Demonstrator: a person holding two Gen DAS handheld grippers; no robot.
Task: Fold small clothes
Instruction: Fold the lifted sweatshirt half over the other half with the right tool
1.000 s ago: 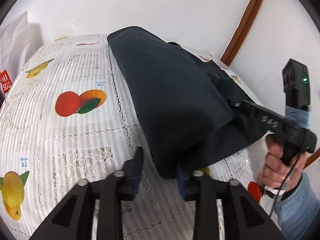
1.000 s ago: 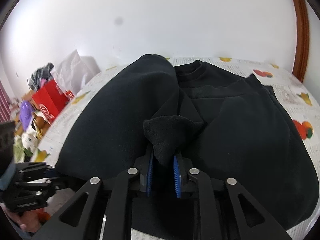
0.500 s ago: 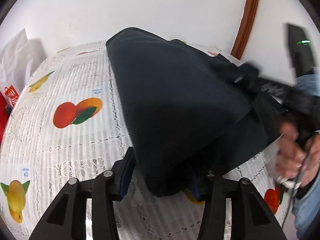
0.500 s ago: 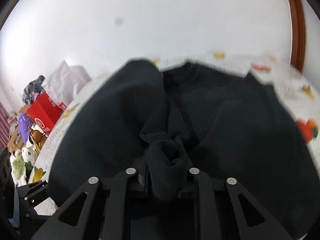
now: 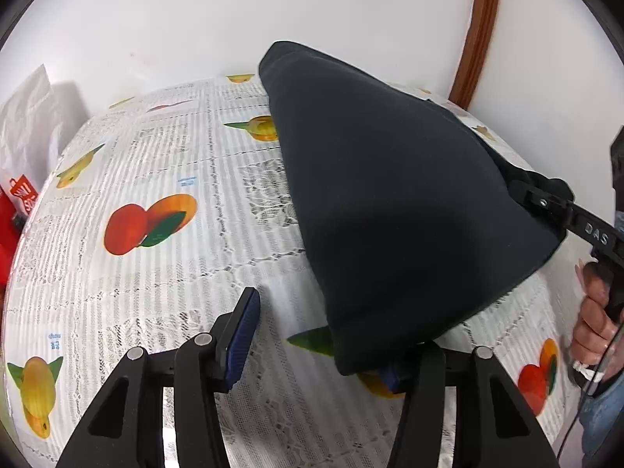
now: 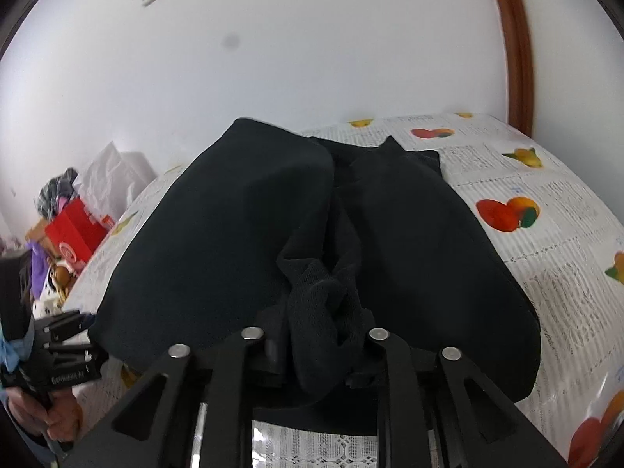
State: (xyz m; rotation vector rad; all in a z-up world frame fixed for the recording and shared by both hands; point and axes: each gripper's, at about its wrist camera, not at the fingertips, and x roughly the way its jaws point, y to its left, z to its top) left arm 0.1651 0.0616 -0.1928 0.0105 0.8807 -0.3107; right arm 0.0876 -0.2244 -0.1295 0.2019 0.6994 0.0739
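A black sweatshirt lies on the fruit-print tablecloth, its left side folded over onto the middle. My left gripper stands open at the near corner: the left pad is bare above the tablecloth, and the cloth's corner drapes over the right finger. In the right wrist view the sweatshirt fills the middle. A bunched ribbed cuff sits between the fingers of my right gripper, whose jaws are opening while still on it. The pads are hidden by the cloth. The left gripper shows at the lower left.
A white bag and a red bag stand past the table's left edge. A red box and toys are piled there too. A white wall and a brown door frame lie behind. A person's hand holds the right gripper.
My left jaws have spread and the cloth's corner has come off the left pad. The right gripper has swung across with the cuff and its fingers now stand wider.
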